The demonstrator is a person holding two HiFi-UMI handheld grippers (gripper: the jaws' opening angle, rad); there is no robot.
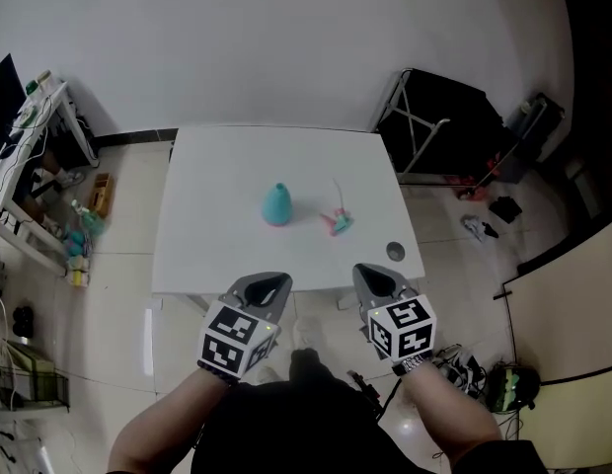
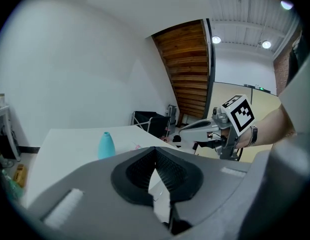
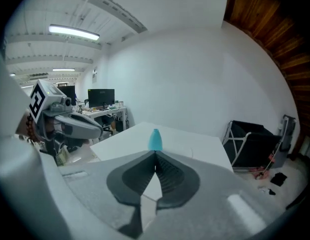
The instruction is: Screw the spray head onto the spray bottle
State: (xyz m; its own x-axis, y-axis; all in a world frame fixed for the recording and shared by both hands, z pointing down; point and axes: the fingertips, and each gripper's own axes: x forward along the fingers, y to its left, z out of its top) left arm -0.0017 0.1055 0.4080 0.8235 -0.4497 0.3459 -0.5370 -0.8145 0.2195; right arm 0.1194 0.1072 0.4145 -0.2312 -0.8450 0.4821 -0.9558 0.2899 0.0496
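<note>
Head view: the white bench (image 1: 217, 235) carries the teal spray bottle (image 1: 276, 204), upright and uncapped near its middle. The pink-and-teal spray head (image 1: 339, 221) lies on its side to the bottle's right, apart from it, with its thin dip tube running toward the far edge. The left tool (image 1: 270, 284) and right tool (image 1: 377, 276) hang over the near edge, short of both things.

Left gripper view: the left tool's (image 2: 156, 153) ribbed jaws meet at the tips with nothing between them. The bottle (image 2: 106, 145) stands beyond them and to the left. A pink speck just right of it is likely the spray head, but it is too small to be sure. The right tool (image 2: 187, 130) shows at the right, level with the bench edge.

Right gripper view: the right tool (image 3: 155, 156) is also closed tip to tip and empty. The bottle (image 3: 155, 139) stands straight ahead above the tips, and the left tool (image 3: 82, 126) shows at the left.

The step in hand looks like the approach, with nothing gripped yet. Both tools need to open before they arrive. The left tool is better placed to clamp the bottle, low on its wide body, since the narrow-topped shape may tip if nudged. The right tool should take the spray head by its collar, not the tube. The tube should go into the neck first and the collar sit square before any turning, or the thread may cross.
</note>
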